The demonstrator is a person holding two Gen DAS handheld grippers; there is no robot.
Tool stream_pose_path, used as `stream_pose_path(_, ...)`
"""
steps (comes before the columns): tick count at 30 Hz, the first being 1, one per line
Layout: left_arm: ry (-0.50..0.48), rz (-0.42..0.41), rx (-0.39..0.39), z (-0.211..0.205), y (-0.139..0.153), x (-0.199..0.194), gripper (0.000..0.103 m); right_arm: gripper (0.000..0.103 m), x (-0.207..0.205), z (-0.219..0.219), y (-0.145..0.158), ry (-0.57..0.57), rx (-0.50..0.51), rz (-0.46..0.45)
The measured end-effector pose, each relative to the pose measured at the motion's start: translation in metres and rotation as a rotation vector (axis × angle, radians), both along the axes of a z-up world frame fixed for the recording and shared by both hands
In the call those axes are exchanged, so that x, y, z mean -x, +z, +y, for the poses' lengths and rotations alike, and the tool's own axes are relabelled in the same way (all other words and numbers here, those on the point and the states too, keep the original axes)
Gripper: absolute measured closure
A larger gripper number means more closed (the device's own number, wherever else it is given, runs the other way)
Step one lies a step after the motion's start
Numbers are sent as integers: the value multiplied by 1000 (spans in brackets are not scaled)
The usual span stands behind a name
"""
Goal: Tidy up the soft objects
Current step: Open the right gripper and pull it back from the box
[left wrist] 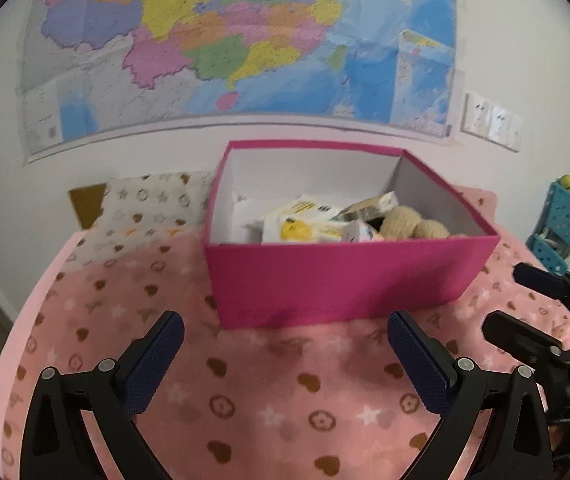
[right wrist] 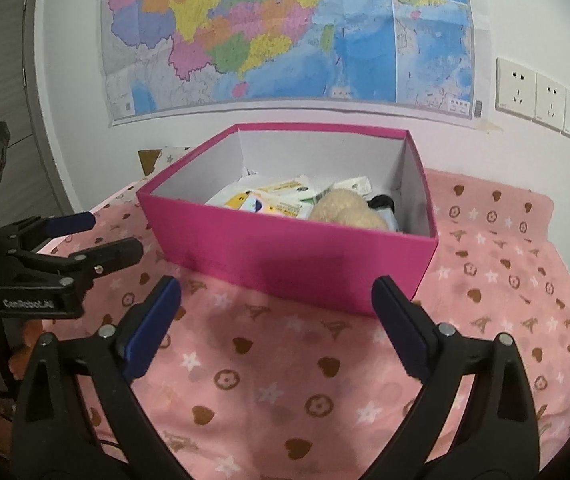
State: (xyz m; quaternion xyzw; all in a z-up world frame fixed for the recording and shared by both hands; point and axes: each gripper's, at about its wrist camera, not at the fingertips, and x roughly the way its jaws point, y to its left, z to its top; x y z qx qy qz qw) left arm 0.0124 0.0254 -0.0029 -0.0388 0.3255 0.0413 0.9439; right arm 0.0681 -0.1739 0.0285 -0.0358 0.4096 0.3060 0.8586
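Pink blanket (left wrist: 245, 392) beneath both hand-held grippers, left (left wrist: 285, 340) and right (right wrist: 277, 300), jaws wide apart, empty.

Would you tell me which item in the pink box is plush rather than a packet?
The beige plush toy at the pink box's right; the others are flat printed tissue packets.

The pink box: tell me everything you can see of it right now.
The pink box is a lidless rectangular carton, seemingly cardboard: magenta outside, white inside. It sits upright on the pink patterned blanket, just ahead of both open grippers, touched by neither. Inside lie tissue packs and a beige plush toy toward the right.
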Motion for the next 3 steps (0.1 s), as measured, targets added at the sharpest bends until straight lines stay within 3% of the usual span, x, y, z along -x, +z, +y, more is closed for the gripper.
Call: stream_pose_path(3,-8,18,-13,-8,-6,6,0,6,5,1,-3,6,5,7)
